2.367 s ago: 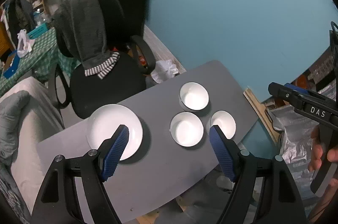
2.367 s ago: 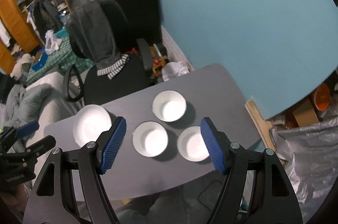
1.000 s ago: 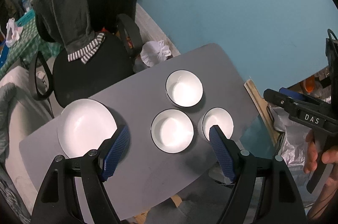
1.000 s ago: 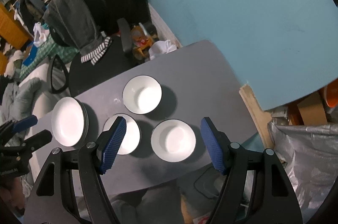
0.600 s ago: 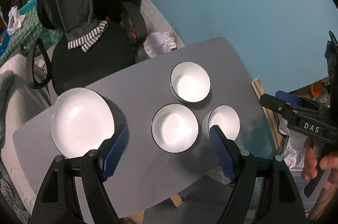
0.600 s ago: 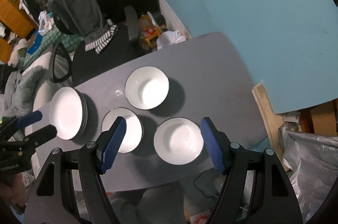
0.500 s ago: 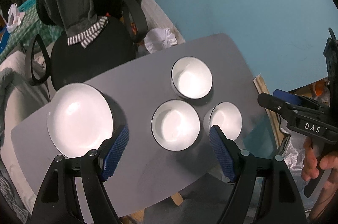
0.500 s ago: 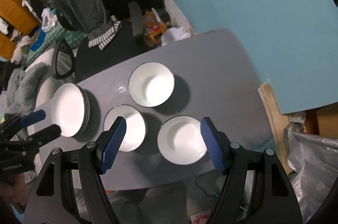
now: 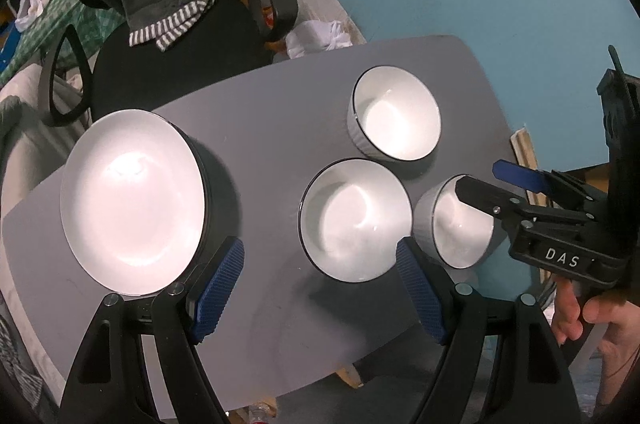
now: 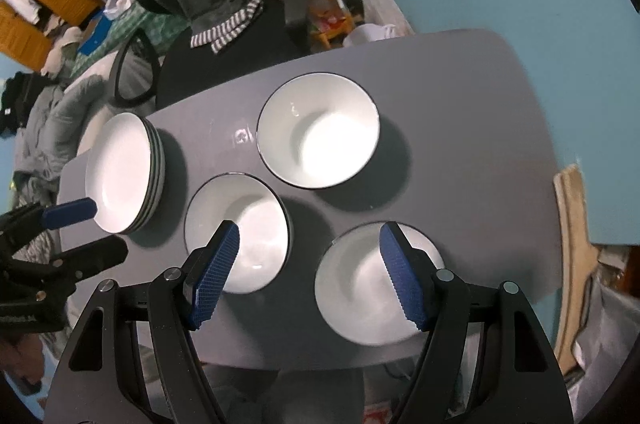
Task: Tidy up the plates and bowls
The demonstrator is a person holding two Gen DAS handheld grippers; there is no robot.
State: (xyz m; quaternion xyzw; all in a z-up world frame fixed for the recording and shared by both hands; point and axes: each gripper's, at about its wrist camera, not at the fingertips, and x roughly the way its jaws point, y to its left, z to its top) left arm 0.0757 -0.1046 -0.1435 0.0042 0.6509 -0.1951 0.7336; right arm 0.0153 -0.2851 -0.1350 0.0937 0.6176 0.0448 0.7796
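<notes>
Grey counter (image 10: 472, 112) carries a stack of plates (image 10: 120, 172) at its left end and three white bowls (image 10: 318, 134) grouped to the right, close together. Left gripper (image 9: 320, 288) hangs over bare counter between plates and bowls, jaws wide, holding nothing. Right gripper (image 10: 308, 276) above the two near bowls, jaws wide, empty.

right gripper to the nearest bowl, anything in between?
Nothing visible. The right gripper is open and empty, above the table, with the near-right bowl just under its right finger. The middle bowl sits apart on the left and the far bowl beyond; neither blocks the descent.
</notes>
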